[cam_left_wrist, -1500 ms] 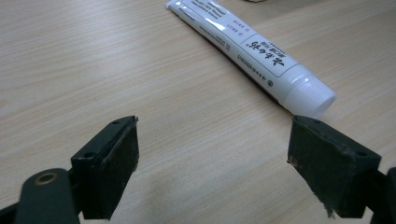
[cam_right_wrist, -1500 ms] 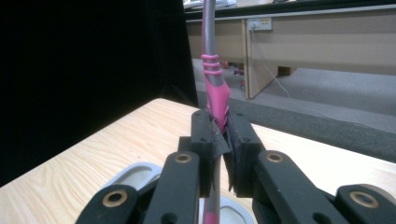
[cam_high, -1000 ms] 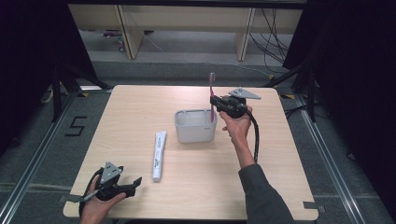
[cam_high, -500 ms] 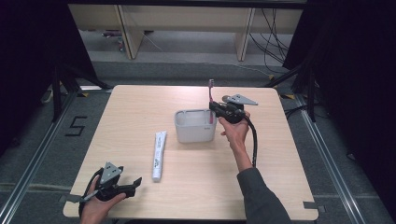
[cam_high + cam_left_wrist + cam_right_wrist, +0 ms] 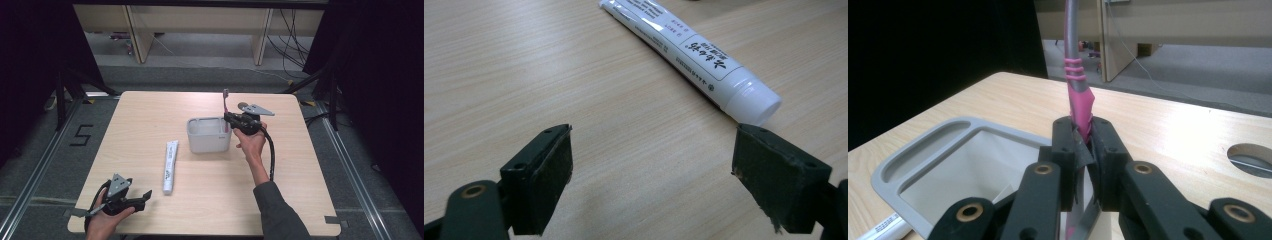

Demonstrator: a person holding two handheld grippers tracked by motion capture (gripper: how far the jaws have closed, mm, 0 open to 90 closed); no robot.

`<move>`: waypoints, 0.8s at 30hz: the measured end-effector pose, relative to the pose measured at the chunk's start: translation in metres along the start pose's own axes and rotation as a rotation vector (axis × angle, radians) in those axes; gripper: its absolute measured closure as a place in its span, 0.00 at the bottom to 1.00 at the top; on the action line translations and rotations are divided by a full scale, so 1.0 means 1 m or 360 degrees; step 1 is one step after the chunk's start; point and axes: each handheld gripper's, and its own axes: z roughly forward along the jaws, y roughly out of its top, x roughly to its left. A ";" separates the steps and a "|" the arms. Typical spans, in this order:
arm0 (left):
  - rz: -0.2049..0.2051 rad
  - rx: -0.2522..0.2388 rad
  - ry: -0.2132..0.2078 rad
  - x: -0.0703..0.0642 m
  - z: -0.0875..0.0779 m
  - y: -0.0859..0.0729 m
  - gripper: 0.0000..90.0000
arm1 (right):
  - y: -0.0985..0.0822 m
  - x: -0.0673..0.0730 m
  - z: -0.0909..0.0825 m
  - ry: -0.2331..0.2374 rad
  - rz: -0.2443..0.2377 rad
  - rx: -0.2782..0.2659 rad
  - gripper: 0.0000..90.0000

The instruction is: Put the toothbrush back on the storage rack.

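the right gripper (image 5: 1083, 150) clamps a pink toothbrush (image 5: 1079, 107) upright, the grey bin (image 5: 938, 165) just below-left of it. the left gripper (image 5: 654, 185) gapes wide, empty, a toothpaste tube (image 5: 689, 55) just beyond it.

A taped "5" (image 5: 81, 135) stood on the floor left of the table (image 5: 150, 120). The toothpaste tube (image 5: 684, 52) bore printed characters, too small and slanted to read.
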 end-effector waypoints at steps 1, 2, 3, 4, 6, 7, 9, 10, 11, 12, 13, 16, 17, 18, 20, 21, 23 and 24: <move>-0.0001 -0.0001 0.0000 0.000 0.000 0.000 0.18 | -0.001 0.000 0.000 -0.0007 -0.0007 0.0001 0.92; -0.0002 -0.0001 0.0001 0.000 0.000 0.000 0.18 | -0.001 0.000 0.000 -0.0007 -0.0007 0.0001 0.92; -0.0003 -0.0001 -0.0001 0.000 0.000 0.000 0.18 | -0.001 0.000 -0.001 -0.0008 -0.0014 0.0002 0.91; -0.0003 -0.0001 -0.0001 0.000 0.000 0.000 0.18 | -0.001 0.000 -0.001 -0.0008 -0.0014 0.0002 0.91; -0.0001 0.0002 -0.0004 0.000 0.000 0.000 0.18 | -0.001 0.000 -0.001 0.0001 -0.0019 0.0012 0.91; -0.0001 -0.0002 0.0001 0.000 0.000 0.000 0.18 | -0.001 0.000 -0.002 -0.0012 -0.0034 0.0011 0.90; -0.0001 0.0000 0.0002 0.000 0.000 0.000 0.18 | -0.001 0.000 -0.002 -0.0011 -0.0033 0.0015 0.89; -0.0001 0.0001 0.0001 0.000 0.000 0.000 0.18 | -0.002 0.000 -0.003 -0.0018 -0.0019 0.0016 0.88; 0.0002 0.0005 0.0002 0.000 0.000 0.000 0.18 | -0.002 0.000 -0.004 -0.0013 -0.0022 0.0017 0.83; 0.0002 0.0005 0.0002 0.000 0.000 0.000 0.18 | -0.002 0.000 -0.004 -0.0013 -0.0022 0.0017 0.83; 0.0006 0.0007 0.0001 0.001 0.000 0.000 0.18 | -0.002 -0.001 -0.006 -0.0029 -0.0026 0.0020 0.79; 0.0006 0.0008 0.0003 0.000 0.000 0.000 0.18 | -0.002 0.000 -0.011 -0.0036 -0.0024 0.0007 0.65; 0.0002 0.0006 0.0004 0.000 0.000 0.000 0.18 | -0.002 -0.001 -0.013 -0.0044 -0.0057 -0.0003 0.59; 0.0004 0.0010 0.0005 0.000 0.000 0.000 0.18 | -0.002 0.001 -0.017 -0.0045 -0.0003 -0.0004 0.54; -0.0001 0.0003 0.0005 0.000 0.000 0.000 0.18 | -0.002 0.001 -0.023 -0.0041 -0.0004 0.0026 0.46; 0.0008 0.0012 0.0007 0.001 0.000 0.000 0.18 | -0.002 0.001 -0.026 -0.0038 -0.0017 0.0040 0.44; 0.0005 0.0010 0.0008 0.000 0.000 -0.001 0.18 | -0.004 0.002 -0.038 -0.0020 -0.0034 0.0030 0.37; 0.0003 0.0010 0.0008 0.000 0.000 -0.001 0.18 | -0.004 0.002 -0.038 -0.0020 -0.0034 0.0030 0.37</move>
